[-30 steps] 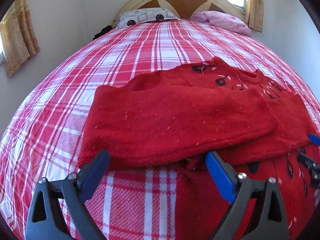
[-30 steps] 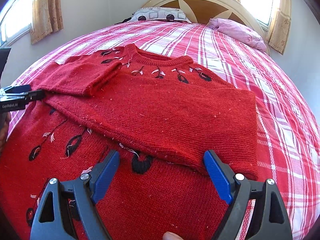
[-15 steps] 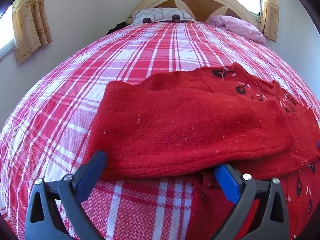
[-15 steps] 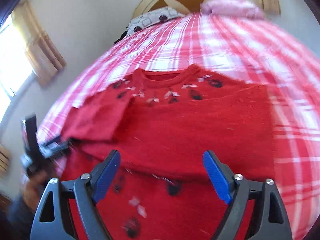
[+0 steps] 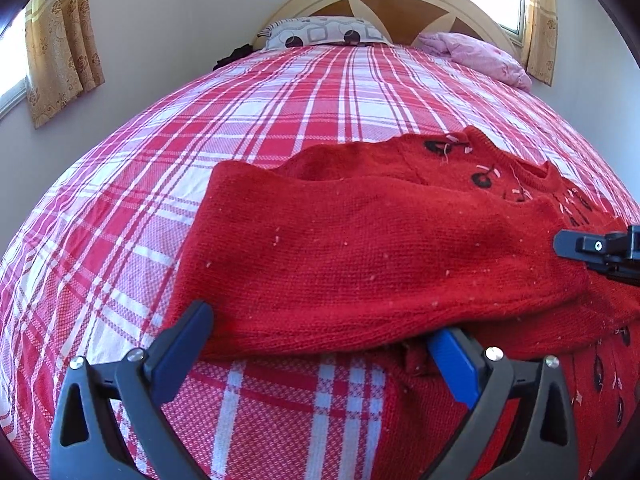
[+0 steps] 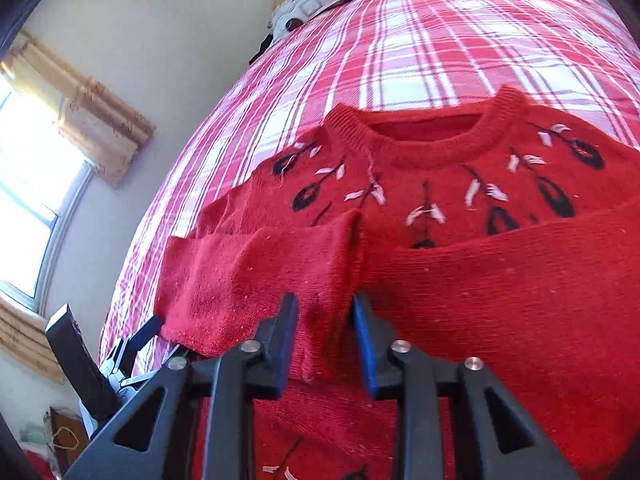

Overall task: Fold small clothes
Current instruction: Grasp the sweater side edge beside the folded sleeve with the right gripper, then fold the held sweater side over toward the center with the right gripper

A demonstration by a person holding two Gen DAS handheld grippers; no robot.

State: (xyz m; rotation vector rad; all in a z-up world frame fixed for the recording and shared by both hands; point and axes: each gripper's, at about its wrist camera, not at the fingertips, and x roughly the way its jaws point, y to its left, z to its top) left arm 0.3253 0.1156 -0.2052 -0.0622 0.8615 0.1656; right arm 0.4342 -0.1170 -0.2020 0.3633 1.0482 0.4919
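A small red knit sweater [image 5: 380, 256] with black and white embroidery lies on the bed, both sleeves folded across its chest. My left gripper [image 5: 320, 344] is open, its fingers straddling the near edge of the folded left sleeve. My right gripper [image 6: 325, 332] is nearly closed, pinching the cuff end of that left sleeve [image 6: 256, 276] where it meets the other sleeve [image 6: 520, 280]. The sweater collar [image 6: 424, 136] lies beyond. The right gripper's tip shows in the left wrist view [image 5: 600, 252]; the left gripper shows in the right wrist view [image 6: 132, 344].
The bed has a red and white plaid cover [image 5: 280, 128]. A patterned pillow [image 5: 324, 34] and a pink cloth [image 5: 476, 56] lie at the wooden headboard [image 5: 392, 4]. Curtained windows [image 6: 44, 160] flank the bed.
My right gripper has swung left and down onto the sleeve cuff and narrowed from wide open to a pinch. My left gripper has moved closer to the sleeve's near edge.
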